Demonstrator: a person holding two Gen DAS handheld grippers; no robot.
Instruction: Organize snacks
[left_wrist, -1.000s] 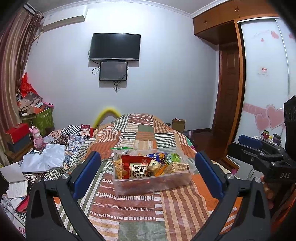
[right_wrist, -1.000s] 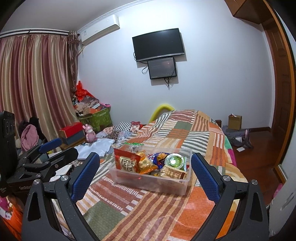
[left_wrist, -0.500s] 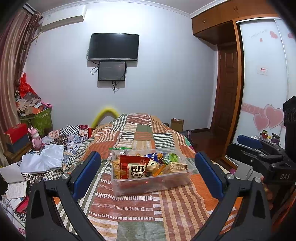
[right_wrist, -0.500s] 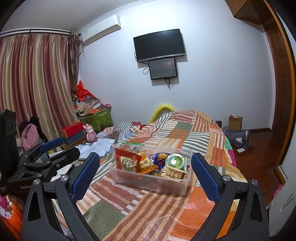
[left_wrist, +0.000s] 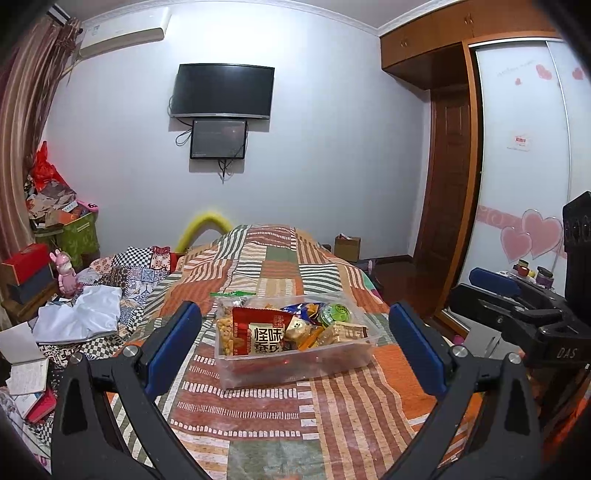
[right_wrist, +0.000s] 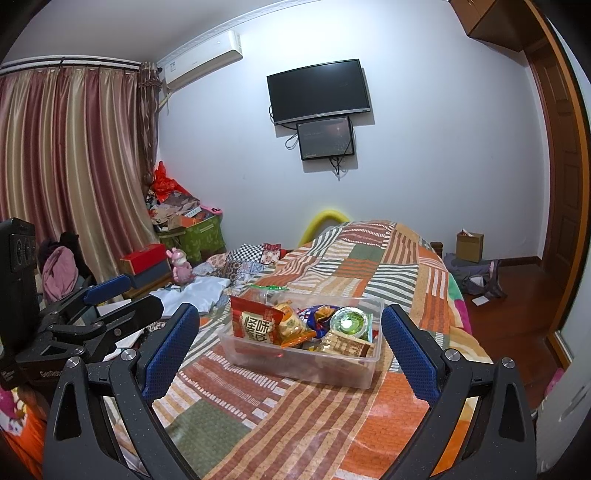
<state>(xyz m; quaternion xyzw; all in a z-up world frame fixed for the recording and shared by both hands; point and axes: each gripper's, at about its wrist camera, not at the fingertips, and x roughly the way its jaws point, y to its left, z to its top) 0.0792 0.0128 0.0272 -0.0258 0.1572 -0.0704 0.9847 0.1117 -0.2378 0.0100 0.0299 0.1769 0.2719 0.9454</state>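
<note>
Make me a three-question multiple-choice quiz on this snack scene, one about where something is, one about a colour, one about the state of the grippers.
1. Where does the clear snack bin sit?
A. on the floor
B. on the patchwork bedspread
C. on a shelf

2. What colour is the big snack bag at the bin's left end?
A. red
B. purple
C. white

3. How do the left gripper and right gripper stand?
A. both shut on snacks
B. one open, one shut
C. both open, holding nothing

Answers:
1 B, striped fabric lies under the bin.
2 A, its front is red.
3 C, each pair of blue pads is spread wide.
</note>
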